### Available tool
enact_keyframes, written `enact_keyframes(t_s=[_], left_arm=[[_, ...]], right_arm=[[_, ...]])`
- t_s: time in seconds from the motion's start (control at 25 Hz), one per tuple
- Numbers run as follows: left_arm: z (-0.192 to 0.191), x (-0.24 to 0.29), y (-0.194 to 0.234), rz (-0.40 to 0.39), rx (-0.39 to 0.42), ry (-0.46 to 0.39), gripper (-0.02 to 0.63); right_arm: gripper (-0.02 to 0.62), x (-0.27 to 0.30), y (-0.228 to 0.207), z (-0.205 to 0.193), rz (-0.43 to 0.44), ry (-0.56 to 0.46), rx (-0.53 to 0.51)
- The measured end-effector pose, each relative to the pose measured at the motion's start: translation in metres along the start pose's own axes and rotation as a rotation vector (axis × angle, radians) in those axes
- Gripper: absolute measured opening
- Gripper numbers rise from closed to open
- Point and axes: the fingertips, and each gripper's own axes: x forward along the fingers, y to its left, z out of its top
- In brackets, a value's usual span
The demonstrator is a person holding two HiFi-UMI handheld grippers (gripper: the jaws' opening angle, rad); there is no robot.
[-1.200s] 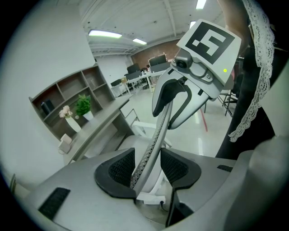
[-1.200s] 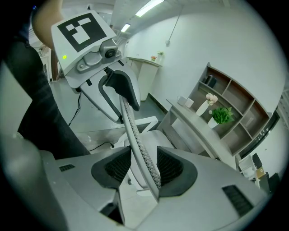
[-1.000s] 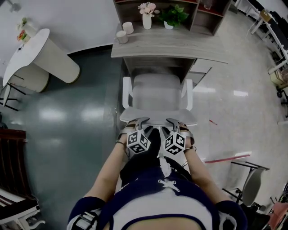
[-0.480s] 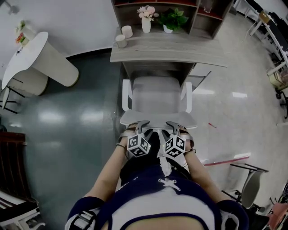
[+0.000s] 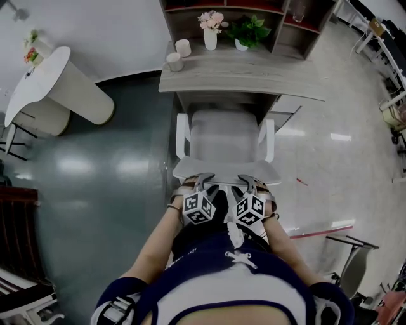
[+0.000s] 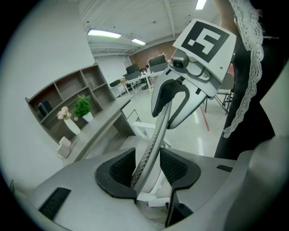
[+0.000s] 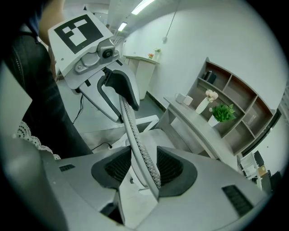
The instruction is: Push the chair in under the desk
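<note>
Facing the bench (image 5: 254,73), the chair (image 5: 223,136) stands square to the kneehole. Its seat front is at the opening, and most of the seat is out from under the benchtop. It is pale grey, with a broad smooth seat, two white armrests and a thin backrest (image 5: 225,170) whose rim is woven mesh.

The left tool (image 6: 148,168) and the right tool (image 7: 143,169) sit side by side on that rim. Each has its jaws spread and straddles the mesh edge, with ribbed black pads on either side and a gap showing.

The benchtop is grey wood grain and carries two small cups (image 5: 174,61). Behind it, a cubby shelf (image 5: 190,16) holds a white vase of pink flowers (image 5: 210,28) and a potted plant (image 5: 247,28). The floor (image 5: 95,165) is glossy, teal on the left and pale stone on the right. A white round table (image 5: 38,76) stands well apart on the left.
</note>
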Motion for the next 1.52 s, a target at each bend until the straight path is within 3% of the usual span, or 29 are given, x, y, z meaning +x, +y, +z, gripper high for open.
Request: enact_keyframes(t_s=[1.52], left_arm=[[0.006, 0.029, 0.060, 0.003, 0.021, -0.013, 0.175]], right_arm=[[0.158, 0.032, -0.056, 0.015, 0.003, -0.002, 0.012]])
